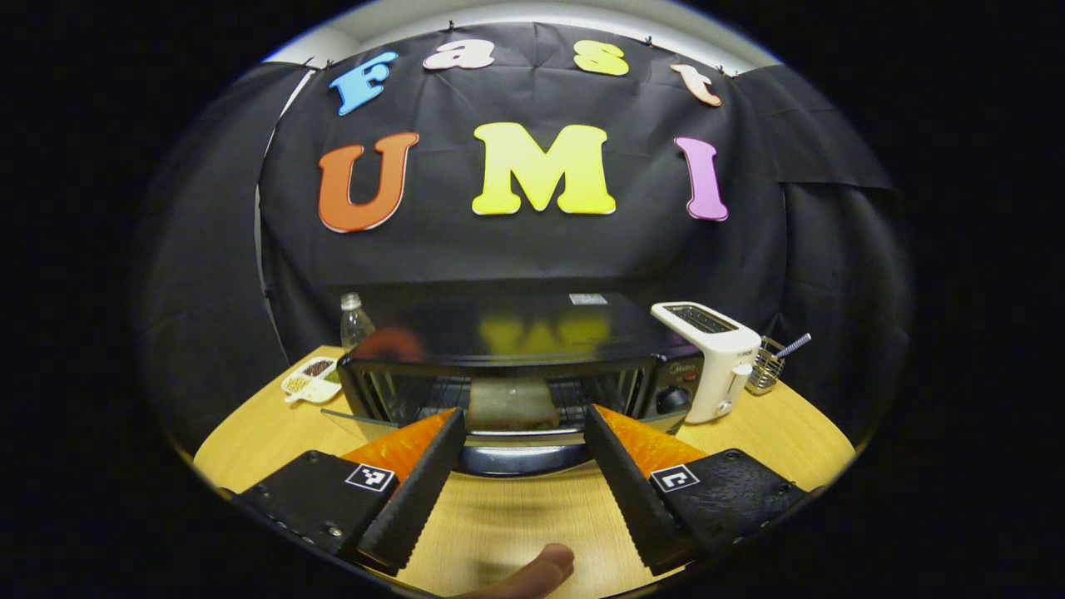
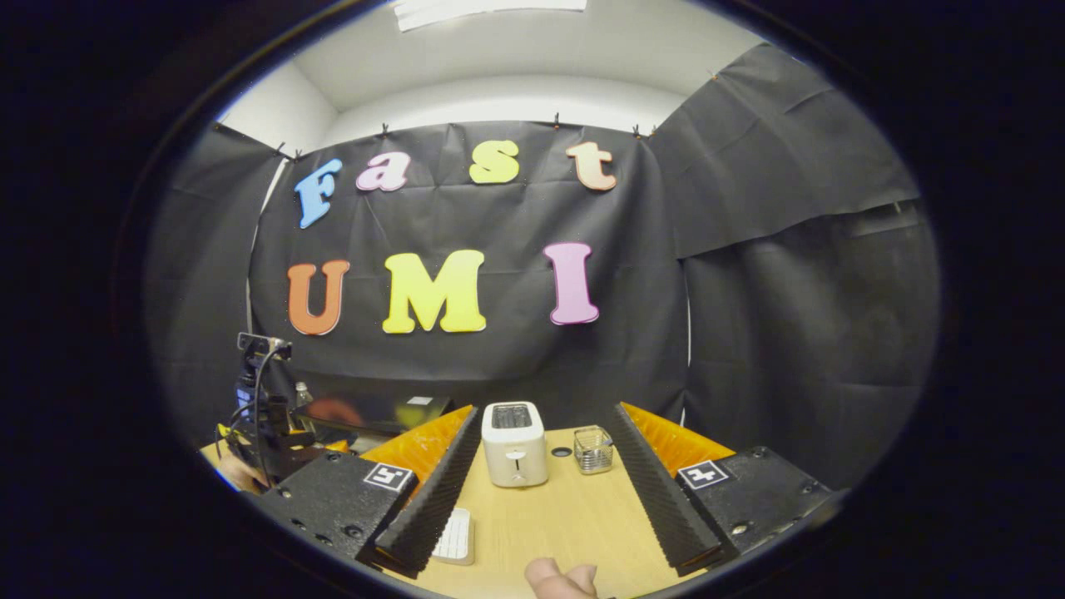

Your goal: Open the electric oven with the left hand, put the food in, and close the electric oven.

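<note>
The black electric oven (image 1: 516, 333) stands straight ahead in the left gripper view. Its glass door (image 1: 366, 416) looks tilted down toward me, with the chrome handle (image 1: 516, 457) at its front edge. A flat brown piece of food (image 1: 512, 403) lies inside on the rack. My left gripper (image 1: 524, 413) is open, its fingers on either side of the handle and not touching it. In the right gripper view my right gripper (image 2: 547, 412) is open and holds nothing. The oven (image 2: 374, 412) lies to its left.
Right of the oven stand a white toaster (image 1: 711, 358) and a wire basket (image 1: 770, 366). A water bottle (image 1: 354, 320) and a white dish of beans (image 1: 312, 378) are to the oven's left. A white gridded object (image 2: 456, 537) lies on the wooden table (image 2: 566, 516) by my right gripper's left finger.
</note>
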`<state>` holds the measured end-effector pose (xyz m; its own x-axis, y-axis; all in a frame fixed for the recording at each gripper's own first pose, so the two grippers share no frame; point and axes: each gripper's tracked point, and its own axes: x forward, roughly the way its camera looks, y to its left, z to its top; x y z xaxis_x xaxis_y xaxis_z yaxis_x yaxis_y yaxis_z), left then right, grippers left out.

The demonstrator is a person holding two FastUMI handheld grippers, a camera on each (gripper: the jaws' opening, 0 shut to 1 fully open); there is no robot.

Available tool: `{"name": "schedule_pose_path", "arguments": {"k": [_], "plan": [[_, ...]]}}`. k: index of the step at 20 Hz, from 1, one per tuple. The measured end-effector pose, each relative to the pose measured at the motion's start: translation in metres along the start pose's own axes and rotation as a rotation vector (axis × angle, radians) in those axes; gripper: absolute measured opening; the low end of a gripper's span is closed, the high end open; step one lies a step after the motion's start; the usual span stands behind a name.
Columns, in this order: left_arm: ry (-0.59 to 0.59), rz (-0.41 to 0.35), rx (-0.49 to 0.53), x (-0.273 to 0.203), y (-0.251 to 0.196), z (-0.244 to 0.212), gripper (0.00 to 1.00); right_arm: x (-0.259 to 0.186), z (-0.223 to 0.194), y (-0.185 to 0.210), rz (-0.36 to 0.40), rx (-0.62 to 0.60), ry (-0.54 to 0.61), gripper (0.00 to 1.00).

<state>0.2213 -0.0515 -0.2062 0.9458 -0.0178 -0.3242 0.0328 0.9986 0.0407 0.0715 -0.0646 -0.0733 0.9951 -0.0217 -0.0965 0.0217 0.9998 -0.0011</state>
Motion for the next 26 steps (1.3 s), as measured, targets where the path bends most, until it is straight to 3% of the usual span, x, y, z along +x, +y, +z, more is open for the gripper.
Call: {"name": "schedule_pose_path", "arguments": {"k": [9, 10, 11, 12, 14, 15, 16, 17, 18, 20, 21, 24, 25, 26], "plan": [[-0.062, -0.017, -0.043, 0.034, 0.001, 0.026, 0.95, -0.031, 0.002, -0.006, -0.009, 0.010, -0.015, 1.00], [-0.053, -0.016, -0.039, 0.029, 0.003, 0.025, 0.96, -0.035, 0.002, -0.008, -0.013, 0.006, -0.017, 0.90], [-0.056, -0.013, -0.043, 0.021, 0.004, 0.027, 0.96, -0.039, 0.004, -0.009, -0.014, 0.001, -0.020, 1.00], [-0.059, -0.019, -0.054, 0.011, 0.003, 0.031, 0.95, -0.042, 0.003, -0.010, -0.016, -0.003, -0.020, 0.90], [-0.084, -0.030, -0.075, -0.016, 0.002, 0.041, 0.94, -0.053, 0.006, -0.011, -0.018, 0.005, -0.028, 0.90], [-0.098, -0.031, -0.082, -0.031, 0.002, 0.046, 0.95, -0.057, 0.006, -0.011, -0.017, 0.006, -0.033, 1.00], [-0.116, -0.036, -0.084, -0.049, 0.001, 0.052, 0.94, -0.061, 0.006, -0.011, -0.016, 0.004, -0.036, 0.90], [-0.131, -0.040, -0.081, -0.066, 0.000, 0.057, 0.94, -0.066, 0.006, -0.011, -0.015, 0.002, -0.037, 1.00], [-0.143, -0.047, -0.076, -0.082, -0.002, 0.059, 0.94, -0.071, 0.007, -0.010, -0.013, 0.003, -0.038, 0.90], [-0.159, -0.047, -0.075, -0.114, -0.002, 0.060, 0.94, -0.081, 0.009, -0.006, -0.007, 0.005, -0.048, 0.90], [-0.157, -0.041, -0.076, -0.130, -0.001, 0.059, 0.94, -0.085, 0.009, -0.004, -0.007, 0.003, -0.050, 1.00], [-0.148, 0.005, -0.063, -0.173, 0.007, 0.050, 0.94, -0.099, 0.007, 0.007, 0.017, -0.012, -0.055, 1.00], [-0.155, -0.001, -0.059, -0.188, 0.004, 0.050, 0.94, -0.103, 0.006, 0.009, 0.024, -0.016, -0.053, 0.90], [-0.165, -0.008, -0.055, -0.202, 0.001, 0.051, 0.94, -0.107, 0.005, 0.012, 0.029, -0.017, -0.051, 0.90]]}}
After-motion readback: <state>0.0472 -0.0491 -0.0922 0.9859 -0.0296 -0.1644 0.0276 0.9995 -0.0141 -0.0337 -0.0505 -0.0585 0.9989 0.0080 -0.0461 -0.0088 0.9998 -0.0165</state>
